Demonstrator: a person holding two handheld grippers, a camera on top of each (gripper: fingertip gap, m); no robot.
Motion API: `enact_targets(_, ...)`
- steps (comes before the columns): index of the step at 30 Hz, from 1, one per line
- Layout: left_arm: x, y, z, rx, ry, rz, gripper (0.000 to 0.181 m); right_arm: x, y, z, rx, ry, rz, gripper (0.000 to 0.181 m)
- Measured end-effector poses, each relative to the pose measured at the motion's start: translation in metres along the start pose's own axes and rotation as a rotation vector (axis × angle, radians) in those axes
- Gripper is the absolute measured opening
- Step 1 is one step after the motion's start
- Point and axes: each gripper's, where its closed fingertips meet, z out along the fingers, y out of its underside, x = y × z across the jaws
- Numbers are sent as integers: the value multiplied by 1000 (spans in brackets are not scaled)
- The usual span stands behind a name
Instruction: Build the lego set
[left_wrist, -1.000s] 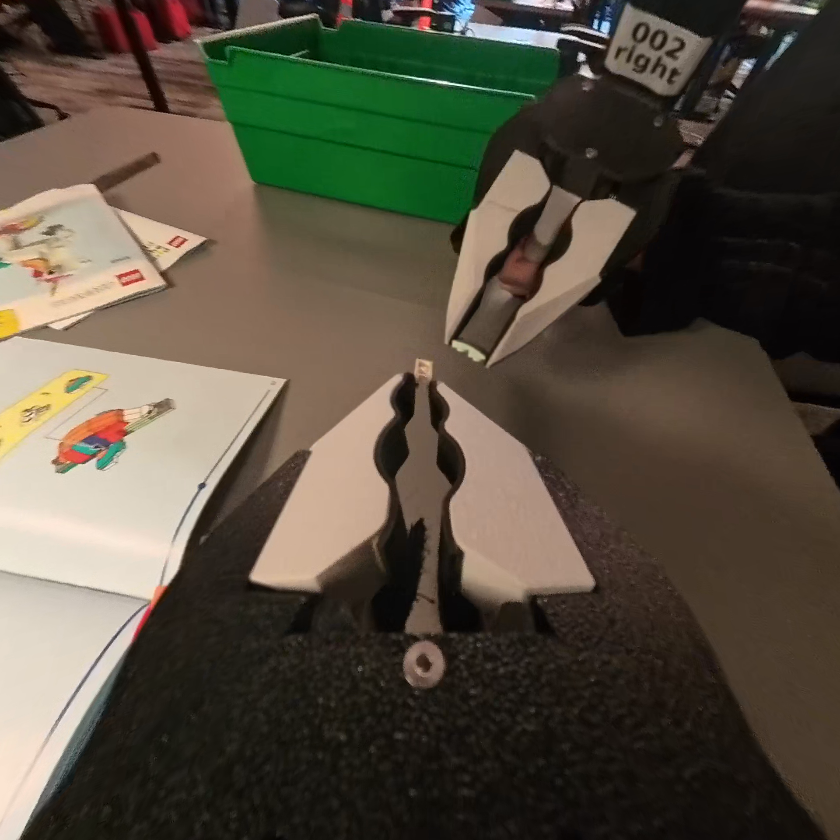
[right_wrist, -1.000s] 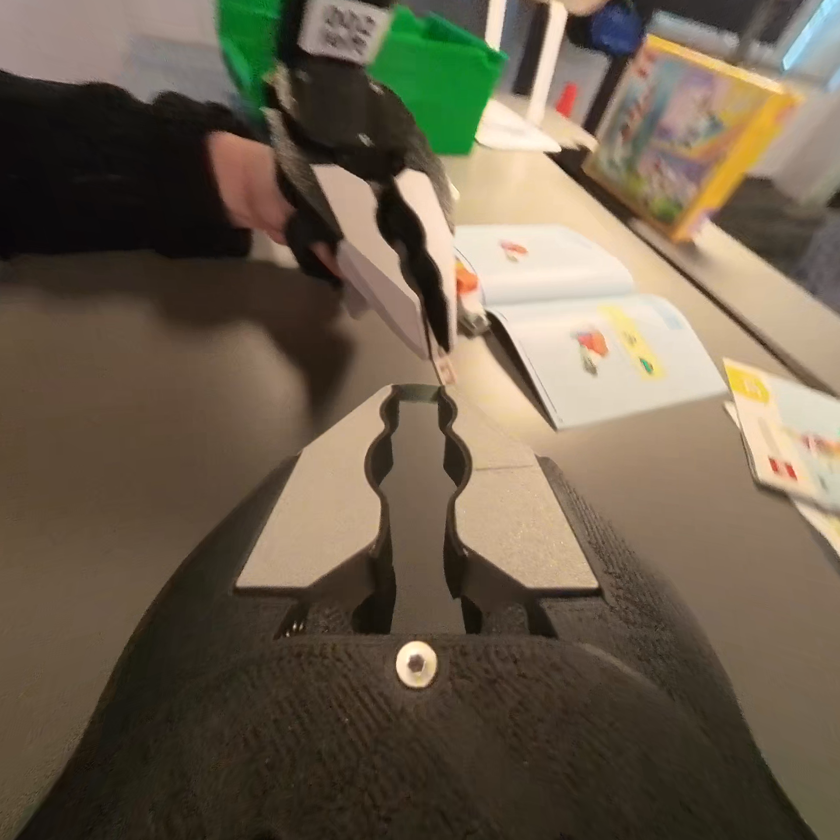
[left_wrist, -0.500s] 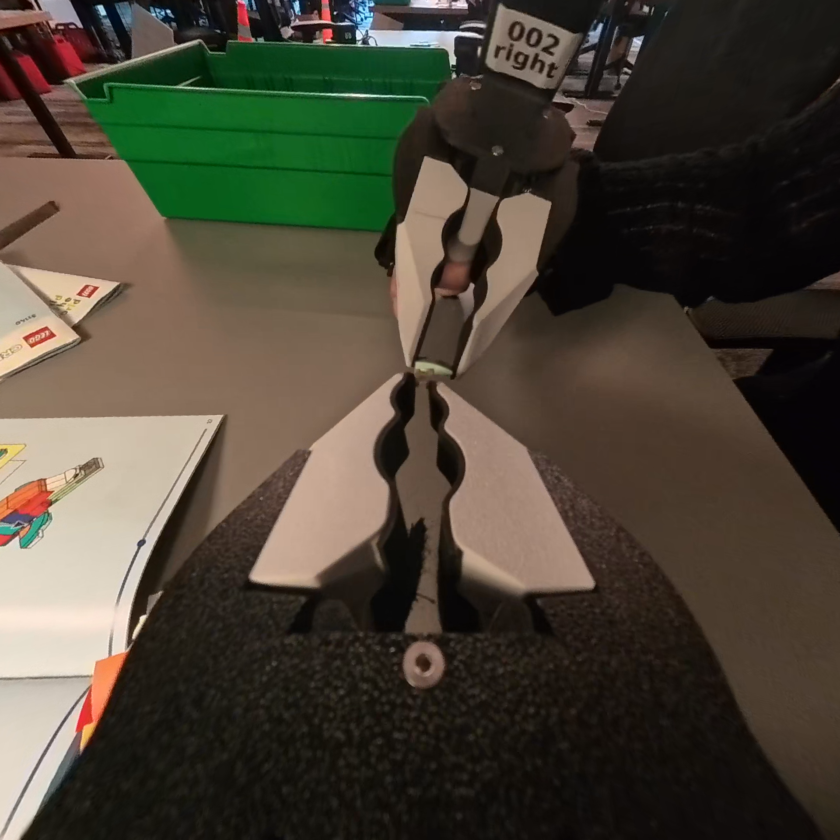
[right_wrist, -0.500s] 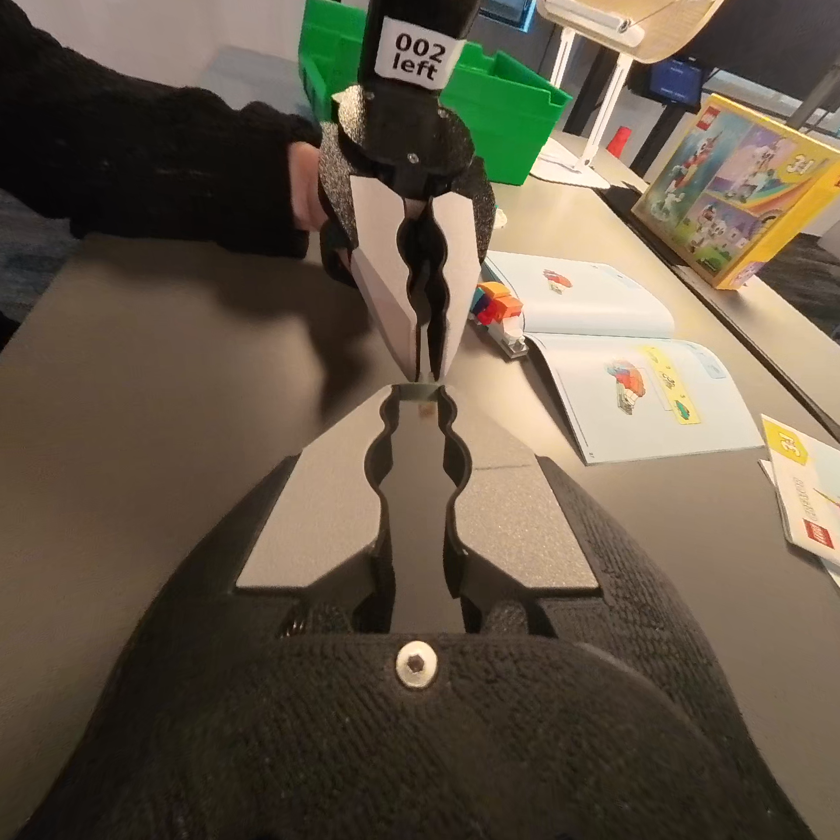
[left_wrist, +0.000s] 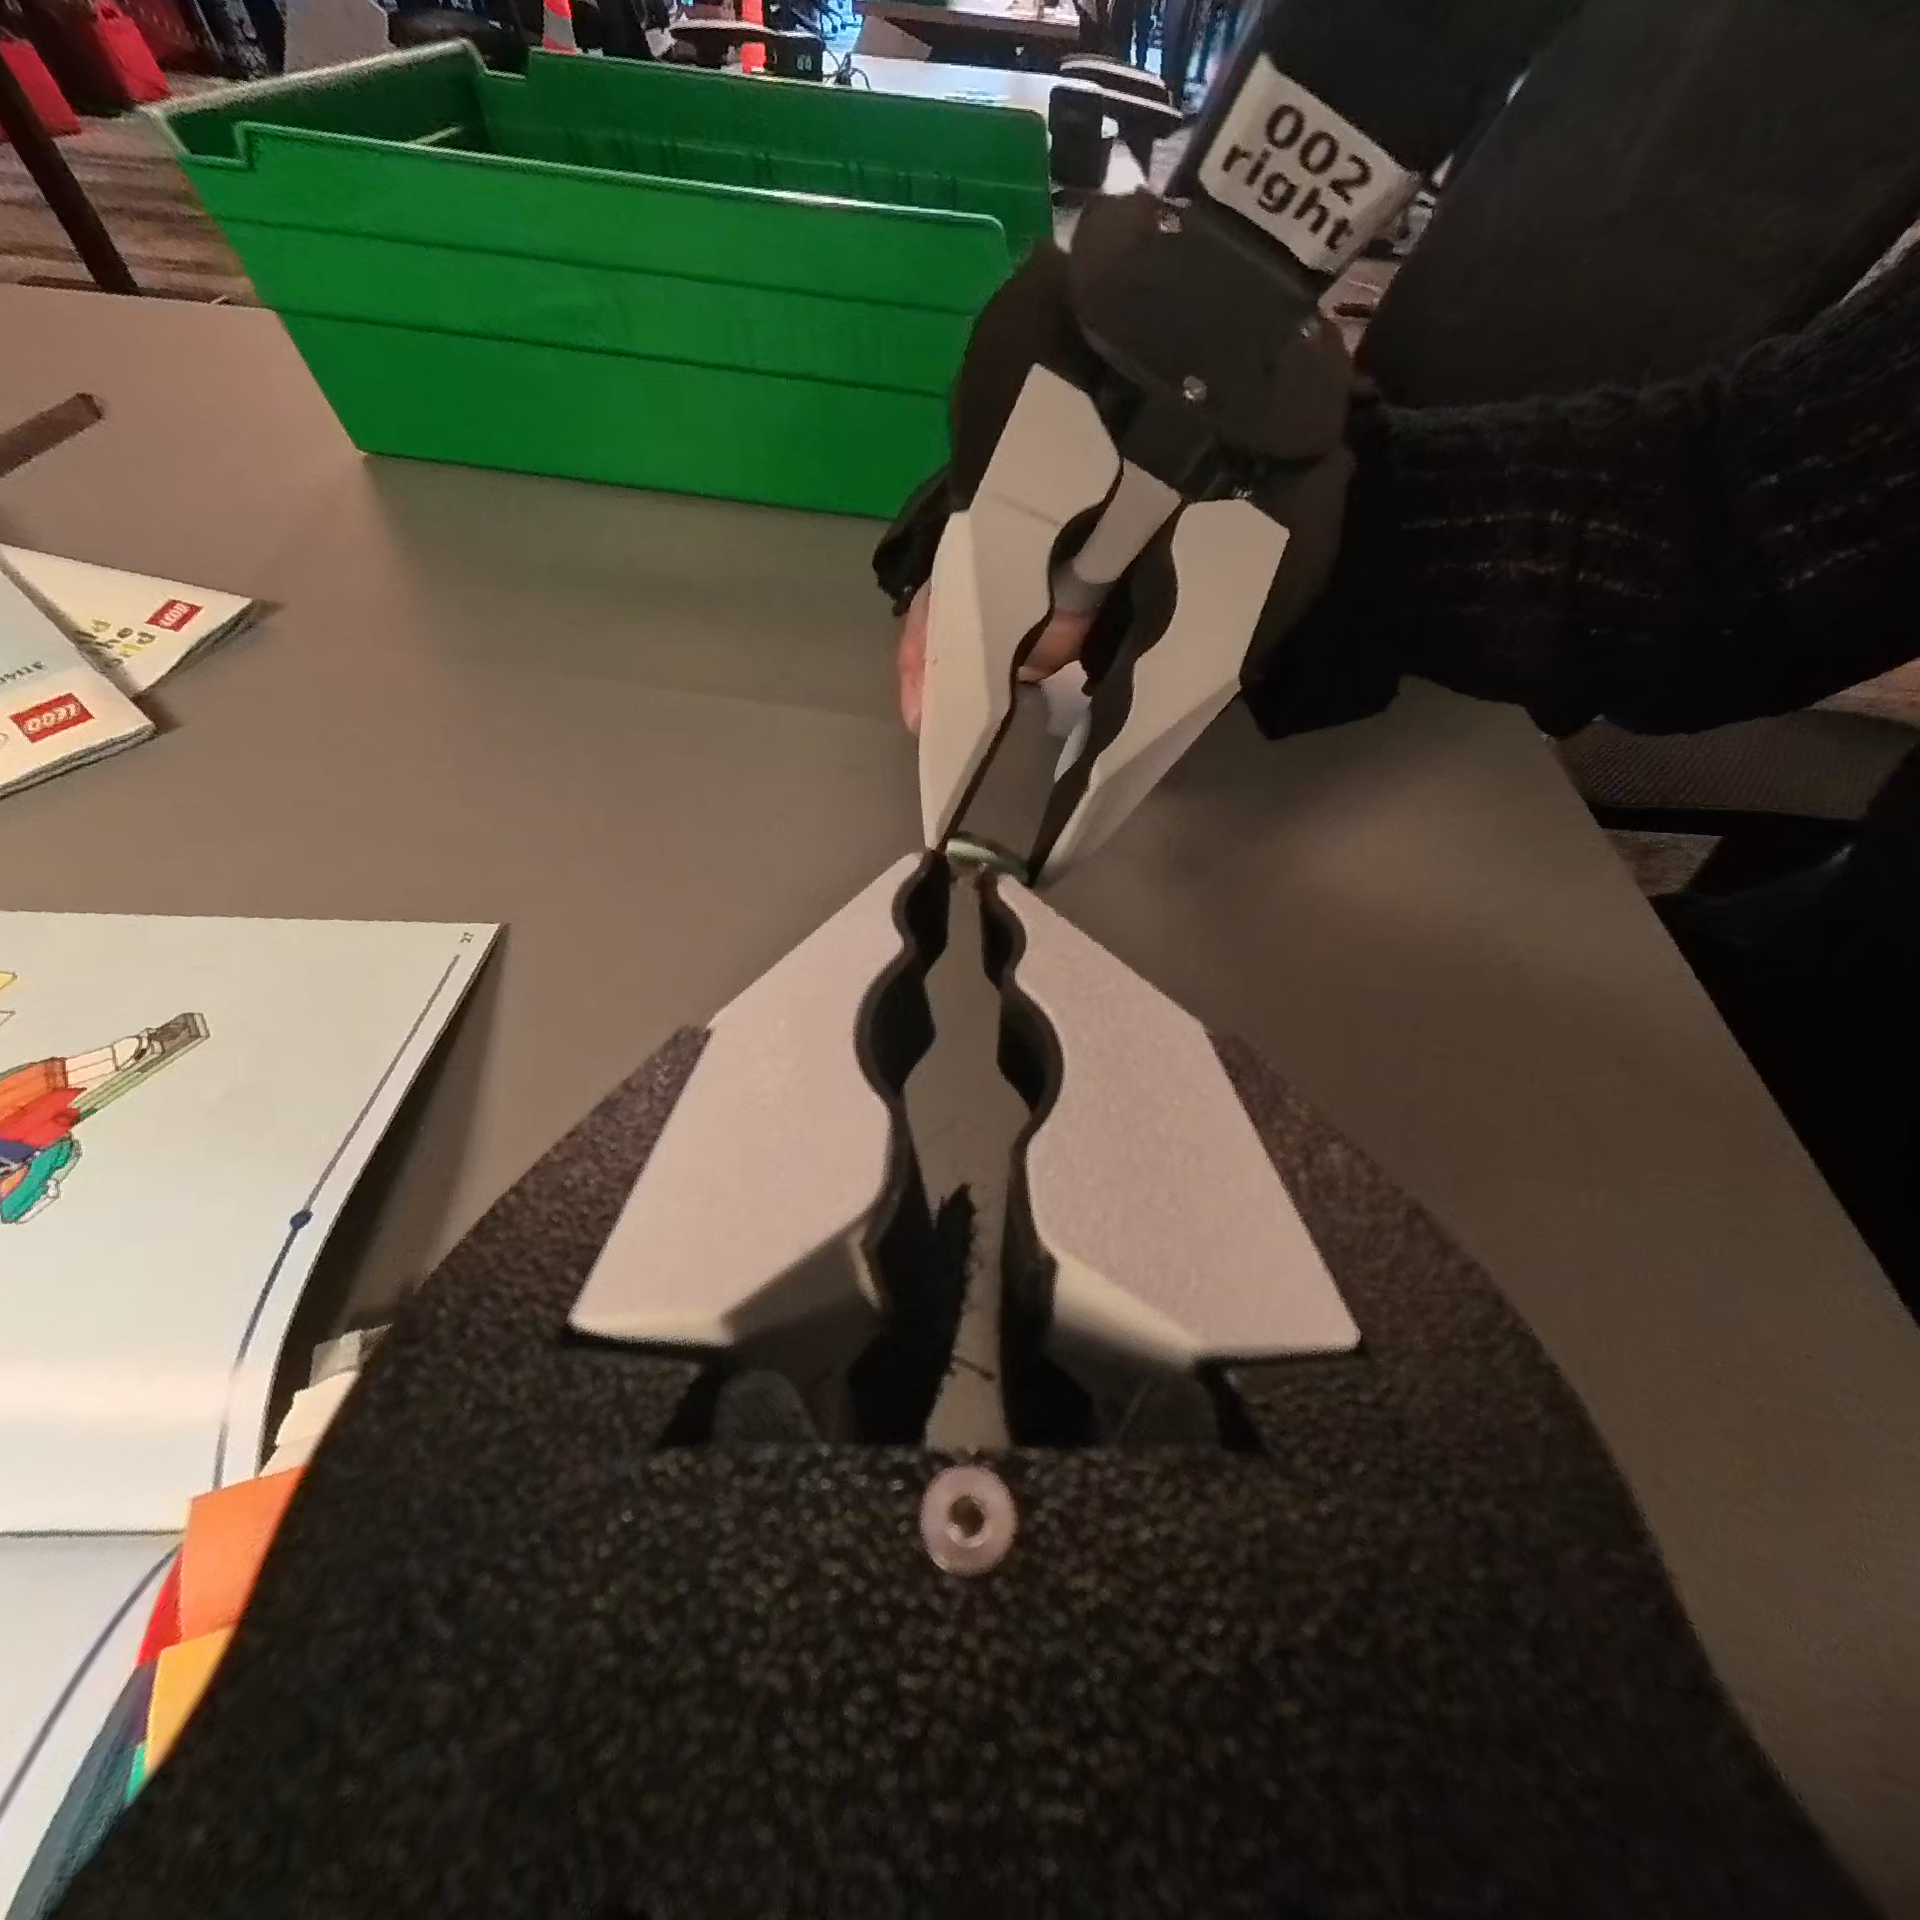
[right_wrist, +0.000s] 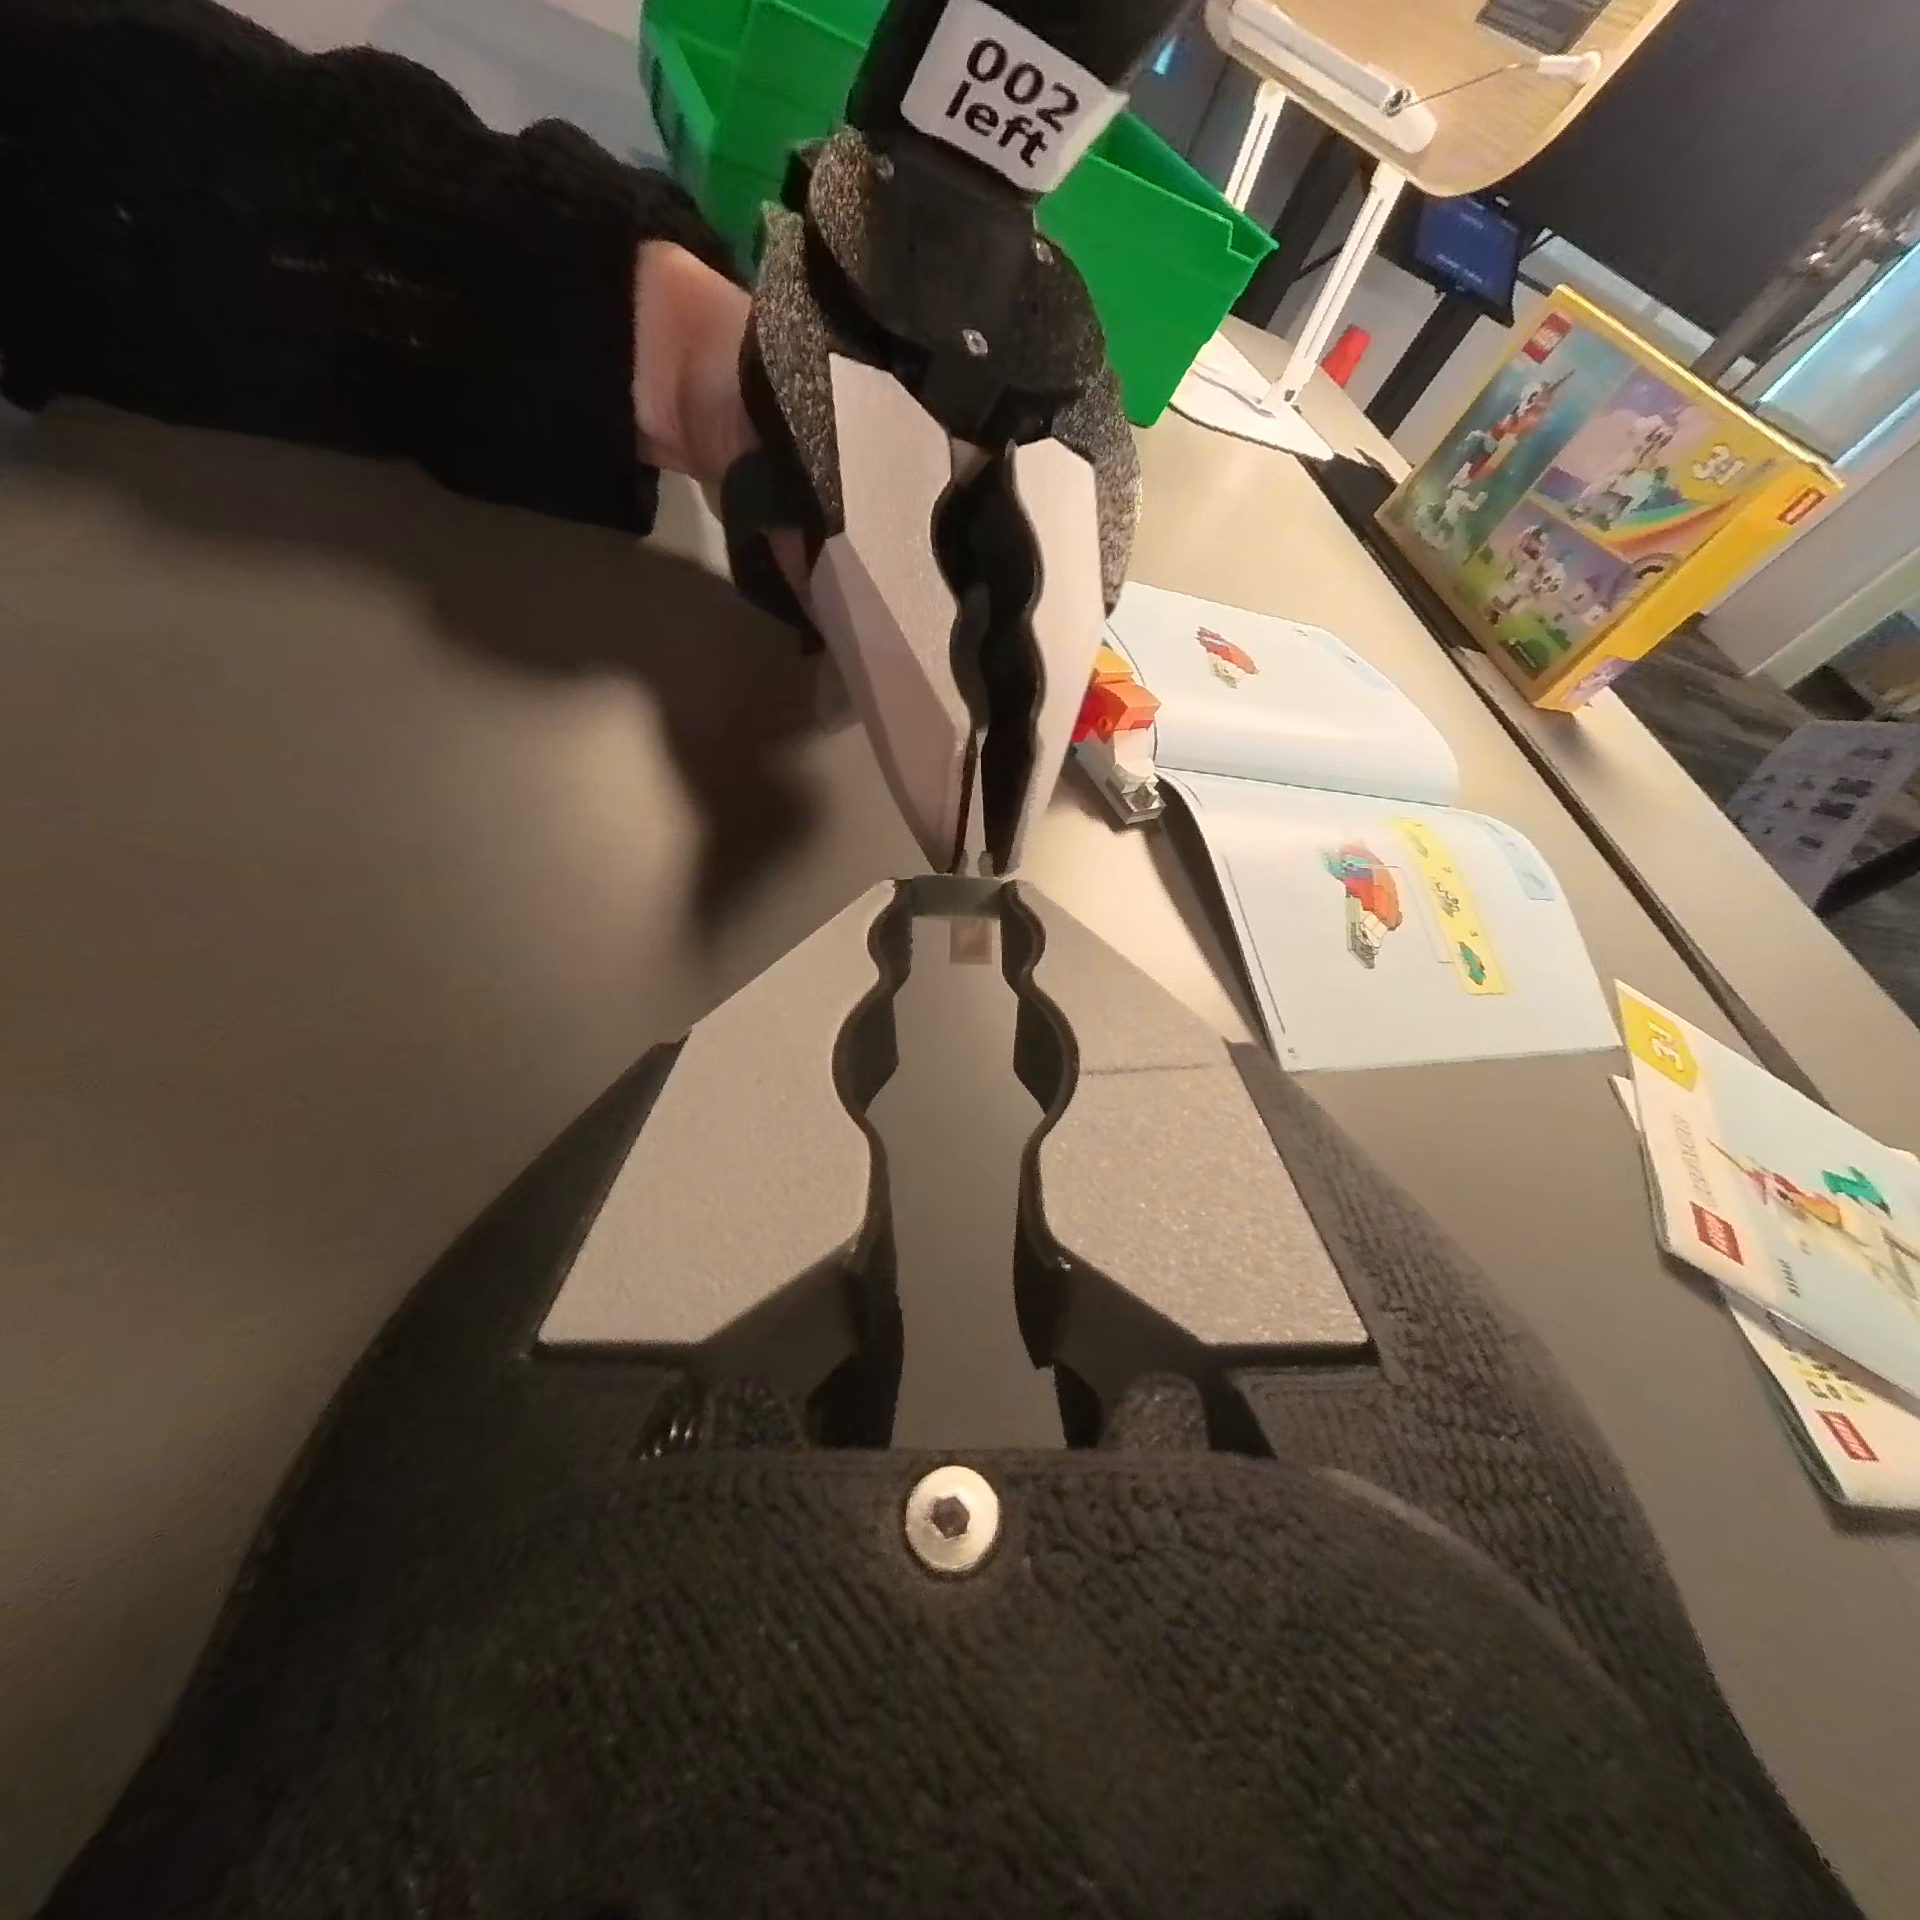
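My left gripper (left_wrist: 961, 871) is shut on a small pale lego piece (right_wrist: 972, 938), whose end shows at its tips in the right wrist view. My right gripper (right_wrist: 956, 896) is shut on a small grey-green plate (right_wrist: 951, 898), which also shows pale green in the left wrist view (left_wrist: 982, 854). The two grippers meet tip to tip just above the grey table (left_wrist: 623, 748). The small pale piece is up against the plate. The left gripper (right_wrist: 971, 860) comes down from above in the right wrist view. The right gripper (left_wrist: 992, 860) comes in from the upper right in the left wrist view.
A green bin (left_wrist: 623, 312) stands at the back of the table. An open instruction booklet (right_wrist: 1403, 883) lies beside a part-built orange and white model (right_wrist: 1117, 727). Closed booklets (right_wrist: 1766, 1247) and the set's box (right_wrist: 1600, 499) lie farther off. Only a small space, under 4 cm, lies between the two pairs of fingers.
The two grippers, apart a second ago, have come together tip to tip, each keeping its piece. Since half a second ago they have tilted a little and stayed in contact.
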Motion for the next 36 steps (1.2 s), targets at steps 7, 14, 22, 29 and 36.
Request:
enact_targets(7,-2,-4,-2,34,8,-55,4,4,-4,0,15,52,-55,16)
enact_targets(14,0,-7,-2,56,30,-77,4,3,-7,-3,34,33,-13,16)
enact_targets(22,-1,-8,-3,61,31,-91,5,4,-7,-1,27,60,-46,16)
enact_targets(29,-3,-11,-6,93,35,-115,4,7,-9,1,41,98,-79,16)
enact_targets(36,-1,-19,-8,146,58,-142,4,9,-16,-3,115,63,22,15)
